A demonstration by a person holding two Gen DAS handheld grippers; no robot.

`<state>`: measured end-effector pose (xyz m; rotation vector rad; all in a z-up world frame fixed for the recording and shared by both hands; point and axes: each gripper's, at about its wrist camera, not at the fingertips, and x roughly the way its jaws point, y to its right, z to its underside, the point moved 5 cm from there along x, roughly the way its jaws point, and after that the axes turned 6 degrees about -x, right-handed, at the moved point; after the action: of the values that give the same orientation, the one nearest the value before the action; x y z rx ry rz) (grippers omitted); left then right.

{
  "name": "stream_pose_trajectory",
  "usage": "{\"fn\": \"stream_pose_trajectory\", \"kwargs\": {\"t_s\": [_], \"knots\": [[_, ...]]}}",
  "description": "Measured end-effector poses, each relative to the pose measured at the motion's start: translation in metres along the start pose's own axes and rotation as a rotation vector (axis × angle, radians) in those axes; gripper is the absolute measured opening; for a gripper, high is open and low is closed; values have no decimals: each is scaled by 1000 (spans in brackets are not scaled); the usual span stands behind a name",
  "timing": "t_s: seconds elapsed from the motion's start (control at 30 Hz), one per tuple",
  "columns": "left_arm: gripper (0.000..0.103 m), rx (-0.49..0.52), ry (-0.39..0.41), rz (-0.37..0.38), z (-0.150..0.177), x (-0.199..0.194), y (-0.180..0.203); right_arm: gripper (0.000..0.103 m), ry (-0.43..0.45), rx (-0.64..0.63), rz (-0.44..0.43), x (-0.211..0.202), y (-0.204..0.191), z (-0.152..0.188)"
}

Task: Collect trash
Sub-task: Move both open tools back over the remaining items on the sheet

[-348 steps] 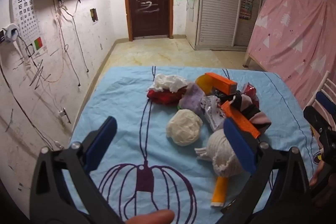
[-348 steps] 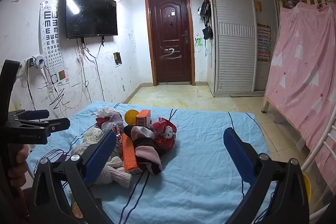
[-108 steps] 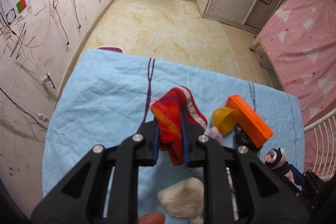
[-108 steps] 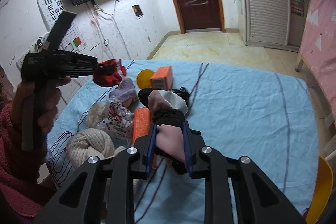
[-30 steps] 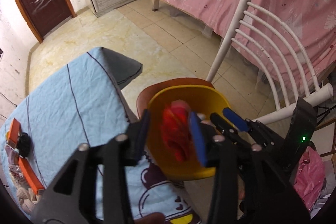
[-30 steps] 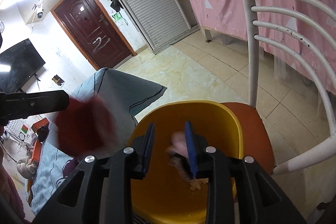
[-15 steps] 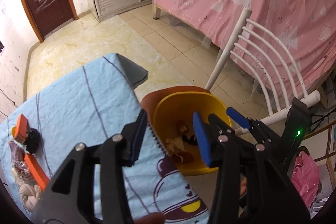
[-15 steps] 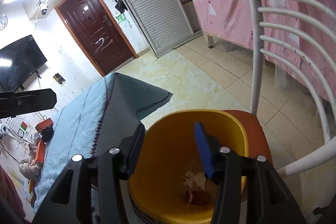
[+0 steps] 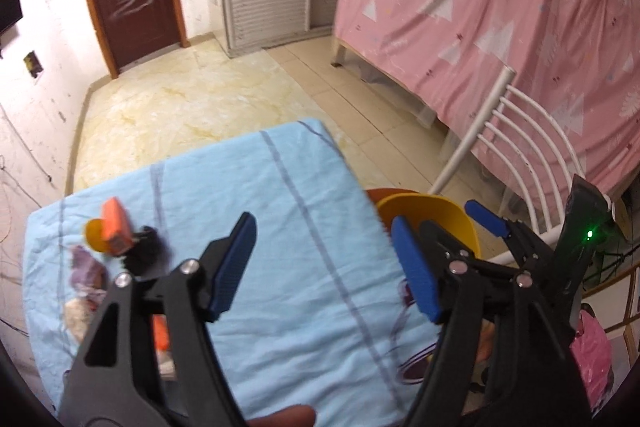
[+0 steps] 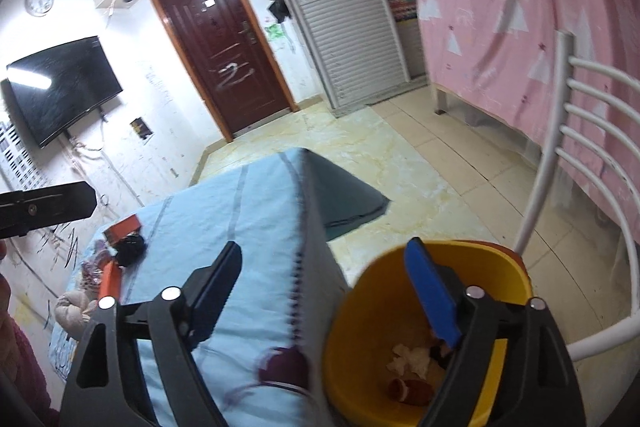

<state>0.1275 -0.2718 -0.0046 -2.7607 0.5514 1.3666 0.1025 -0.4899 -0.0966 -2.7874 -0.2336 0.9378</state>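
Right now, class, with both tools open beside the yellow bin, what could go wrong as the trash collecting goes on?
1. The yellow bin sits on a chair seat by the table's edge; a knock might tip it.
2. The left tool and right tool are close together and could collide.

A light blue striped cloth [image 9: 280, 227] covers the surface. Toward nine o'clock on it lie an orange box [image 9: 115, 227], a black bundle [image 9: 146, 253], a purple rag [image 9: 86, 269] and a cream knit ball [image 10: 72, 303]. At three o'clock, a yellow bin [image 10: 360, 307] sits on the chair seat [image 10: 508, 251], just beside the surface's edge.
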Motion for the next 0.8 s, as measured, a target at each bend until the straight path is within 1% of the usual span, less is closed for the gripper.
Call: {"fn": "stream_pose_trajectory", "kwargs": {"t_s": [0.1,0.27,0.4,0.57,0.8], "knots": [[73,-31,28,-24,-2,-14,-28,86,-7,-40,-28,6,-25,-5],[79,-67,59,-67,0,-34,-70,89,-20,-89,-80,17,-62,-11],[79,-97,71,-108,4,-48,-109,90,-31,-125,-106,23,-85,-11],[79,-140,83,-149,9,-61,-147,90,-49,-161,-136,30,-112,-8],[80,-194,82,-185,21,-72,-188,90,-79,-217,-182,38,-149,-4]]}}
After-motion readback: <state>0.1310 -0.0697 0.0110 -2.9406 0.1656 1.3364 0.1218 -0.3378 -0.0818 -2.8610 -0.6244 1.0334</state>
